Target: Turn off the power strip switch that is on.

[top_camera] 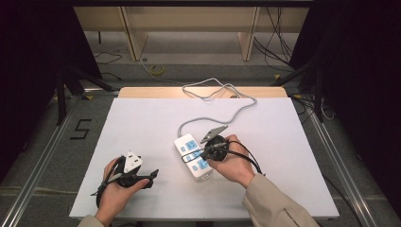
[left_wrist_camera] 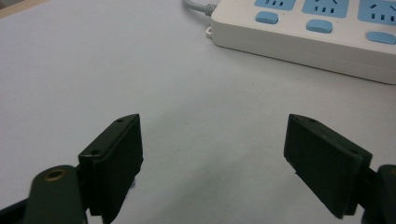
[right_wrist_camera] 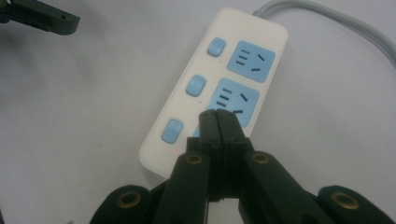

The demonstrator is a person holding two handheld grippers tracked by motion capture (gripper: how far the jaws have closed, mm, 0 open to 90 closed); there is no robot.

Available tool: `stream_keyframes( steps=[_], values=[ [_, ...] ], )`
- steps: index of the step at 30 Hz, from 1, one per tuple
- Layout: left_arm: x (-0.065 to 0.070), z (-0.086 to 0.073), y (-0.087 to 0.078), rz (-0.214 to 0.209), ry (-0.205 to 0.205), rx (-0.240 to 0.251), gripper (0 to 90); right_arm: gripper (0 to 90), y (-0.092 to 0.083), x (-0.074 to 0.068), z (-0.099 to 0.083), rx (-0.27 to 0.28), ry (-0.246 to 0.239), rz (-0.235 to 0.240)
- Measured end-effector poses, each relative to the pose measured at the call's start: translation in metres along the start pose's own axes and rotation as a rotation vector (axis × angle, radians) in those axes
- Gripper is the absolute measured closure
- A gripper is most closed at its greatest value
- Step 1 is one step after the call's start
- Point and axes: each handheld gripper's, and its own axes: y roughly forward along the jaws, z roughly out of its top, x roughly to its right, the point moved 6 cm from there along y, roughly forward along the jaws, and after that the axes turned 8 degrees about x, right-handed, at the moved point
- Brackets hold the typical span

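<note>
A white power strip [top_camera: 188,142] with three blue sockets and three blue switches lies at the middle of the white table top [top_camera: 142,123]. Its grey cable [top_camera: 222,113] curls off toward the far edge. My right gripper [top_camera: 193,155] is over the strip, held from the right. In the right gripper view its jaws are shut with nothing between them, and their tips [right_wrist_camera: 218,116] rest at the lower edge of the middle socket of the strip [right_wrist_camera: 187,116]. My left gripper [top_camera: 153,177] sits left of the strip, open and empty [left_wrist_camera: 212,154], jaws toward the strip [left_wrist_camera: 327,37].
A wooden board edge [top_camera: 203,92] shows behind the white top. Metal rails [top_camera: 47,146] run along both sides on the floor, with a "5" mark [top_camera: 81,128] at left. Pale wooden shelving [top_camera: 189,28] and loose cables [top_camera: 276,42] lie beyond.
</note>
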Motion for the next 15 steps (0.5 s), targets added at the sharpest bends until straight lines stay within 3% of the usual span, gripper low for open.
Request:
stream_keyframes(
  steps=[15],
  values=[
    [0.0002,0.0001,0.0000,-0.001,0.000,0.000,19.4,90.0,0.0078,-0.0059,0.0027,-0.027,0.010,0.018]
  ],
)
